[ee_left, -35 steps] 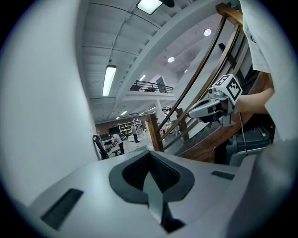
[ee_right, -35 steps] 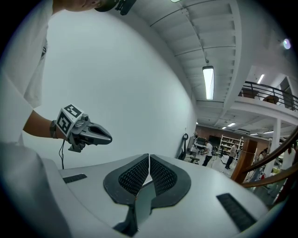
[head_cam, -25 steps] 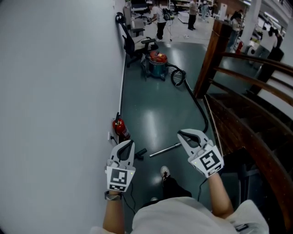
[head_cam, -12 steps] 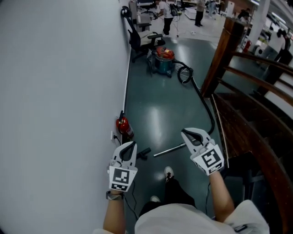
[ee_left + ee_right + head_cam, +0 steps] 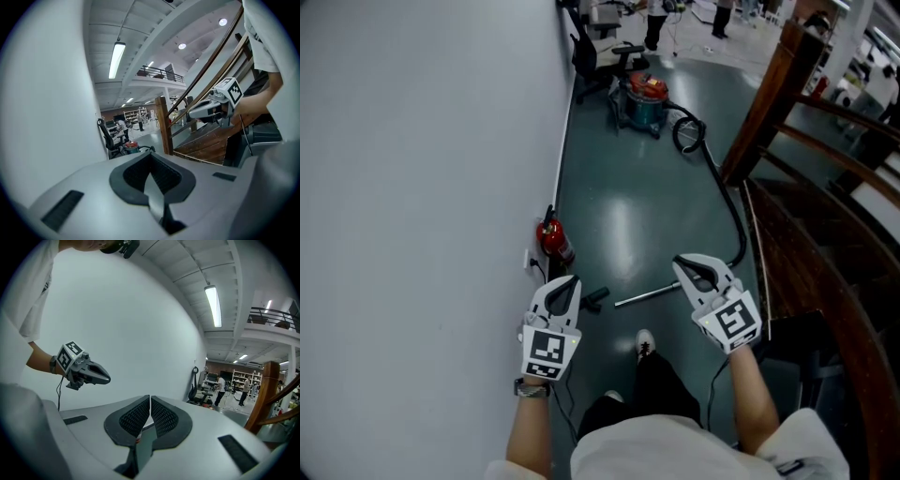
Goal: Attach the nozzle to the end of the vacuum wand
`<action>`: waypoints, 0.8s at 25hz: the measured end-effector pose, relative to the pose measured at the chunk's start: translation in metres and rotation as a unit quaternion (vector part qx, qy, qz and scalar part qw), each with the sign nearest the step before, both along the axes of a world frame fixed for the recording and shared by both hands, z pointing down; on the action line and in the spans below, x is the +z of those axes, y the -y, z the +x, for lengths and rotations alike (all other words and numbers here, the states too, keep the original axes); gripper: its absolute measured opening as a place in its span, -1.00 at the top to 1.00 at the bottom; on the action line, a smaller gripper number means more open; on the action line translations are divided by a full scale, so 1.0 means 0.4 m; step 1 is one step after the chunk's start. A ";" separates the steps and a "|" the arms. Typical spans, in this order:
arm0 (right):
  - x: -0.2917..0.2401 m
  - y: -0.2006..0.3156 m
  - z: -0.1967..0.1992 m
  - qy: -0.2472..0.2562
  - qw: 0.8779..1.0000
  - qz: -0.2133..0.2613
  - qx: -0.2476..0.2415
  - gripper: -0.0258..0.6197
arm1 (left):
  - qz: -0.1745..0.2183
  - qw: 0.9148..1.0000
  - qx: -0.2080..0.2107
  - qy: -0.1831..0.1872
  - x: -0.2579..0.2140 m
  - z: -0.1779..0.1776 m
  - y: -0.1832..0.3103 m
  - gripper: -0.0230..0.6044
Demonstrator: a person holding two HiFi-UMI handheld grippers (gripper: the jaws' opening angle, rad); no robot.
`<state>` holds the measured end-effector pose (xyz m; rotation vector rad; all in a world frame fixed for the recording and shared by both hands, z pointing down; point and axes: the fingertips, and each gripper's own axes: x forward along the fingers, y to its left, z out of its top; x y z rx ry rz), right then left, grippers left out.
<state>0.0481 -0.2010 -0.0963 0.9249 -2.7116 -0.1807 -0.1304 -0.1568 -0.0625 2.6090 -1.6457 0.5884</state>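
Grey jaws on both grippers are clenched with nothing between them. The left gripper (image 5: 569,280) hangs at 10 o'clock of the person's shoe (image 5: 644,344) and the right gripper (image 5: 682,264) at 1 o'clock. On the dark green floor (image 5: 619,216), the black nozzle (image 5: 592,300) lies at 10 o'clock of the shoe, just beside the near end of the metal vacuum wand (image 5: 647,296) but not joined to it. A red fire extinguisher (image 5: 553,239) stands farther off at 11 o'clock, against the white wall (image 5: 422,187). A black hose (image 5: 724,192) runs along the wooden stair railing (image 5: 769,94) to the teal canister vacuum (image 5: 645,103) at 12 o'clock.
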 end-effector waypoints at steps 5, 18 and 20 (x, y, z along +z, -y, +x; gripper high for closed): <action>0.051 0.044 -0.010 -0.002 1.000 0.003 -0.013 0.83 | -0.002 1.000 -0.011 0.000 0.050 -0.015 0.042 0.93; 0.228 0.142 -0.024 -0.013 1.000 0.003 -0.018 0.83 | -0.015 1.000 -0.021 -0.002 0.237 -0.027 0.116 0.93; 0.257 0.154 -0.024 -0.015 1.000 0.005 -0.018 0.83 | -0.016 1.000 -0.021 0.000 0.266 -0.027 0.126 0.93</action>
